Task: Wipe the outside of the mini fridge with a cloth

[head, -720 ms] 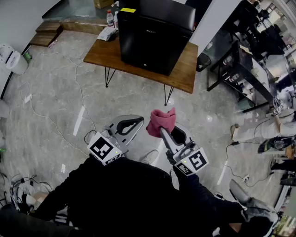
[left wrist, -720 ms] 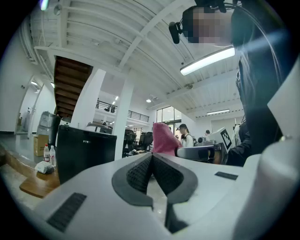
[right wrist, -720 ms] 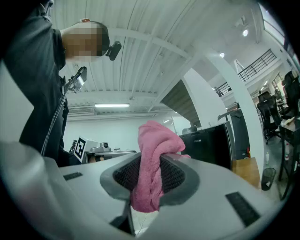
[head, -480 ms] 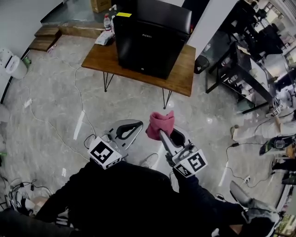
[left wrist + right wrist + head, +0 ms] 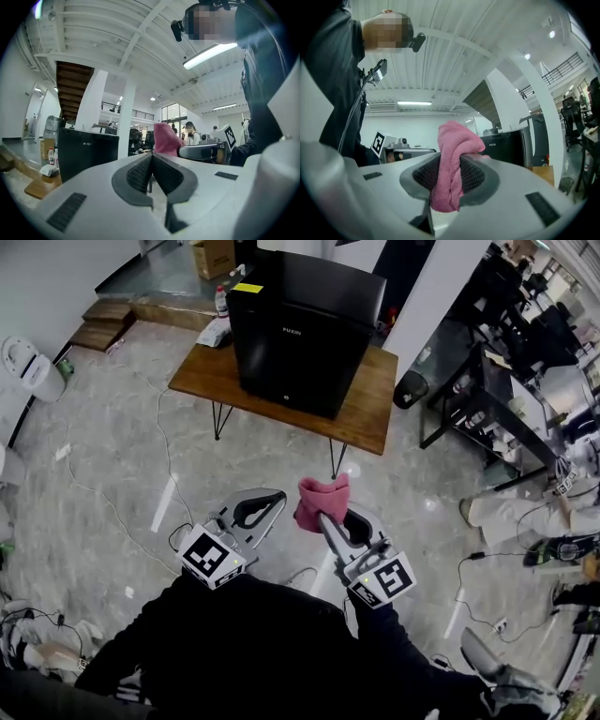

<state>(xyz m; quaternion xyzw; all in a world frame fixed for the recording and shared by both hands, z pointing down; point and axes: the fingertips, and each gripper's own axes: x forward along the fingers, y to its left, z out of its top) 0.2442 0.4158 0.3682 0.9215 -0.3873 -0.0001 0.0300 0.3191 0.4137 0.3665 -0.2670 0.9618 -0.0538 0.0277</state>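
Observation:
A black mini fridge point(image 5: 305, 329) stands on a low wooden table point(image 5: 370, 413) across the floor from me; it also shows as a dark box point(image 5: 86, 150) in the left gripper view and as the fridge point(image 5: 506, 146) in the right gripper view. My right gripper point(image 5: 323, 512) is shut on a pink cloth point(image 5: 319, 501), which bunches up above the jaws point(image 5: 457, 150). My left gripper point(image 5: 272, 498) is shut with nothing in it, to the left of the cloth point(image 5: 164, 138). Both hang well short of the table.
Bottles point(image 5: 222, 298) and a white bag point(image 5: 214, 331) sit at the table's far left. Cables point(image 5: 112, 493) trail over the grey floor. A dark desk frame point(image 5: 478, 399) and a seated person's legs point(image 5: 525, 512) are at right. A white bin point(image 5: 33, 367) stands far left.
The view has shifted, so fridge and table now sit slightly lower and nearer. Both grippers keep their pose, the right one still holding the cloth.

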